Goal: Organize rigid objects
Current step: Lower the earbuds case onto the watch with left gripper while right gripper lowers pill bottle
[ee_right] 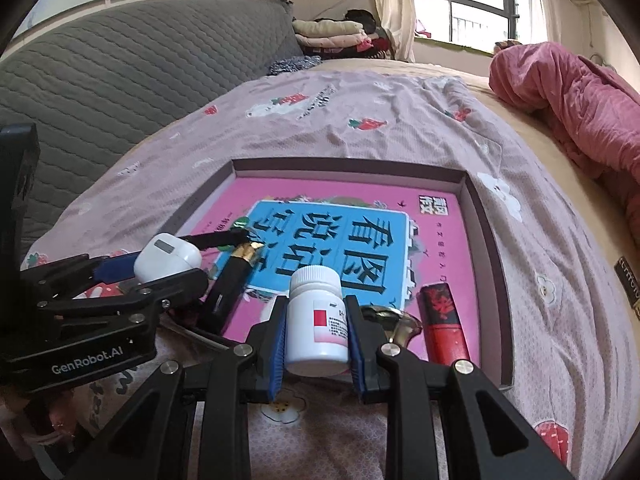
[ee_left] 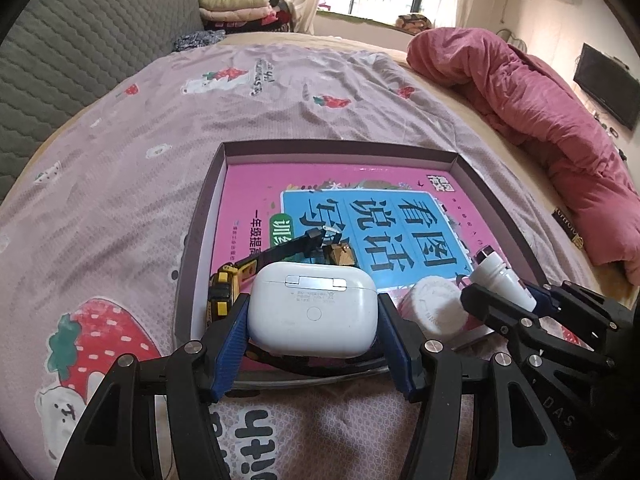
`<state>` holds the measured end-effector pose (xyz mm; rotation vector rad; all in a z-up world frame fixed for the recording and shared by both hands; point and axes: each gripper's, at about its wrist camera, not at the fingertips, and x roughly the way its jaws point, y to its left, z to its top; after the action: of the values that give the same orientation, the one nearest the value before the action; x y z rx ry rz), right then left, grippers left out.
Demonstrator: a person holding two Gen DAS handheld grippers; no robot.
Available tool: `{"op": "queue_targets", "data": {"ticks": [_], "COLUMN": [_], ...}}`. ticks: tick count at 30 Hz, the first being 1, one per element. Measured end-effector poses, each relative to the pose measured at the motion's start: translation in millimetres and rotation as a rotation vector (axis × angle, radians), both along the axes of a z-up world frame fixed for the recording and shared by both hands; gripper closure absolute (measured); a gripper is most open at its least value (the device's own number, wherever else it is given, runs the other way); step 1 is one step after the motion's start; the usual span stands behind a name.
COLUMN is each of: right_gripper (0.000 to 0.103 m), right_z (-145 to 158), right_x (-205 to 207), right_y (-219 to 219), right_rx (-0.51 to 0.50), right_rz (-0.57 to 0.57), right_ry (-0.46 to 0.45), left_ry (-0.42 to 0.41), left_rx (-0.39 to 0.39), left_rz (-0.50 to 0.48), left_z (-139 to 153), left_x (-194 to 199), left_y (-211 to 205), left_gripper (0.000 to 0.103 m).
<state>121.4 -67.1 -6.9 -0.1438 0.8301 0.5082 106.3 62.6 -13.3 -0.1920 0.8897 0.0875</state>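
Observation:
A shallow box (ee_left: 480, 188) lies on the bed with a pink and blue book (ee_left: 360, 192) inside. My left gripper (ee_left: 313, 316) is shut on a white earbuds case (ee_left: 312, 308) over the box's near left corner; the gripper (ee_right: 120, 276) and case (ee_right: 167, 257) show in the right wrist view. My right gripper (ee_right: 318, 334) is shut on a white pill bottle (ee_right: 317, 320) over the near edge of the box (ee_right: 486, 216); the bottle also shows in the left wrist view (ee_left: 500, 278). A yellow and black toy excavator (ee_left: 244, 276) lies behind the earbuds case.
In the box lie a red cylinder (ee_right: 444, 324), a gold bell-shaped piece (ee_right: 400, 320), a black and gold tube (ee_right: 232, 280) and a white round lid (ee_left: 434, 308). A pink quilt (ee_left: 540, 108) is bunched at right. A grey headboard (ee_right: 120, 68) stands at left.

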Motion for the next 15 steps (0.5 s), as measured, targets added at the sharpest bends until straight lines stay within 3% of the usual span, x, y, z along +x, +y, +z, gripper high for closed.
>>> {"op": "queue_targets", "data": {"ticks": [7,15], "right_gripper": [0.076,0.076], "right_z": [-5.8,-8.7], "right_x": [3.6,3.4], "right_y": [0.4,1.2], "right_rx": [-0.063,-0.061], "right_rz": [-0.025,-0.025], "right_ry": [-0.006,0.011], "left_ry": [0.007,0.011], "left_rx": [0.001,0.006], "left_rz": [0.011,0.011], "left_z": [-4.3,-7.4], "left_x": [2.7,4.9], "left_y": [1.5,1.4], "left_gripper": [0.041,0.041]}}
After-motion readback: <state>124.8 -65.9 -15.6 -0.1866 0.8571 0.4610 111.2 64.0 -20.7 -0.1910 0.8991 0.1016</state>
